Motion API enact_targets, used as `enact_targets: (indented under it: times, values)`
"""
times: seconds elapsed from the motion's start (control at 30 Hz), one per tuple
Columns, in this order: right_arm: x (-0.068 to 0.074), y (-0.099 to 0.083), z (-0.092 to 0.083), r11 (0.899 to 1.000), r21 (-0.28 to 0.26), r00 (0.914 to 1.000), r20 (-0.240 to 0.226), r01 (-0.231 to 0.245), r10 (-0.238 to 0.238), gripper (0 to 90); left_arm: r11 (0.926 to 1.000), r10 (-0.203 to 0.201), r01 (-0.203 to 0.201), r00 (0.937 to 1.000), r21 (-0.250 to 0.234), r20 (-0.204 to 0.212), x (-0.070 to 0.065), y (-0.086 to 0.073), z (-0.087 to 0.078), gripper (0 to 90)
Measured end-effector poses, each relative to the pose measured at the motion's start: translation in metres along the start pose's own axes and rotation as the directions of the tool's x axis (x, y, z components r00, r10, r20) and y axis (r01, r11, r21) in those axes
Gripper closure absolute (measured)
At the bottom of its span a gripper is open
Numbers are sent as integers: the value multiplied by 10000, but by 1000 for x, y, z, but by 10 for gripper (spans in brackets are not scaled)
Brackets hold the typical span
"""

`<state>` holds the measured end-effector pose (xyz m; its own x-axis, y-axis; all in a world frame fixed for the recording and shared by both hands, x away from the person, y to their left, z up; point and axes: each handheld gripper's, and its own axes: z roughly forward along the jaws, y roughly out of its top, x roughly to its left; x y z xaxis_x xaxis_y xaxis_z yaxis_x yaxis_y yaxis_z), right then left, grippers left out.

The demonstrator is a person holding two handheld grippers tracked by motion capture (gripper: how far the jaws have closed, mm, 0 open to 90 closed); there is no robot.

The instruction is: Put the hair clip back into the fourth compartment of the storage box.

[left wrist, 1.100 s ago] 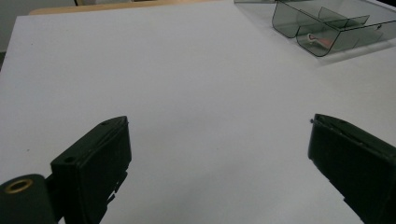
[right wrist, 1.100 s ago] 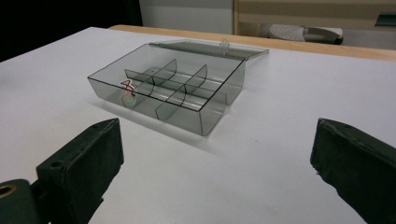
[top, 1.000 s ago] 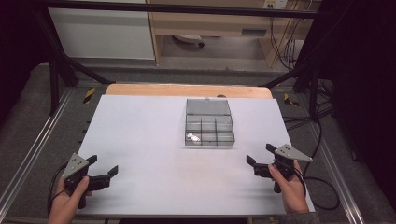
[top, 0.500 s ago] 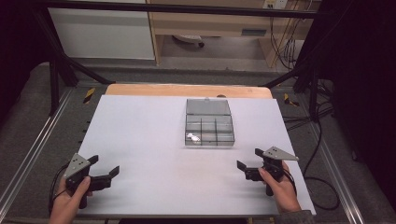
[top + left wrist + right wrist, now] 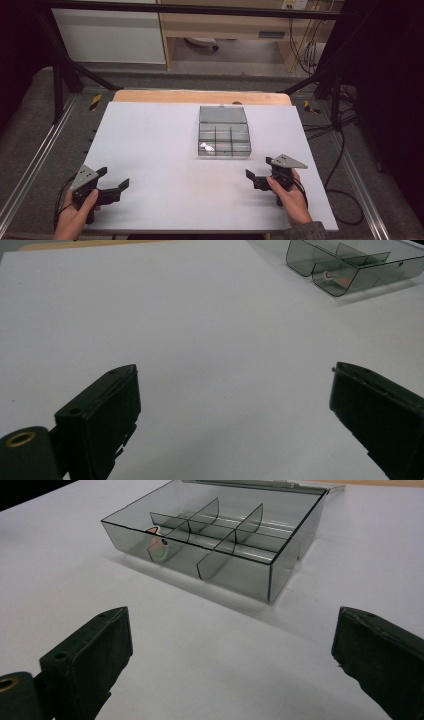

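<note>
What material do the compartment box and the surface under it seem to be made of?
Compartment box: probably smoky clear plastic, glossy; the dividers and a small item show through its walls. Table surface: a matte white sheet, perhaps laminate or paper; it gives no reflections. A wooden-looking edge shows along its far side.

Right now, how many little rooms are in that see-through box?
6: three in the box's near row, three behind. The near-left one holds a small thing.
</note>
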<state>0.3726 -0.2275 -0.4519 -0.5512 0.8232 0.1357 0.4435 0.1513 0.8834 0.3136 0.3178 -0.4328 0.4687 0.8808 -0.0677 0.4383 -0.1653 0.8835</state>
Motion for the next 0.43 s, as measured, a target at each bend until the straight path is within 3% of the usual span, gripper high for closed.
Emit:
enact_targets:
  times: [0.3,0.43]
  values:
    - [6,5,19,9984,306,9982,338,475,-486,39,10000,-59,60,10000,58,-63,0,-1,1,60]
    - [6,4,22,9899,1266,9919,1012,638,-769,54,9999,-46,47,9999,129,-92,0,-2,3,61]
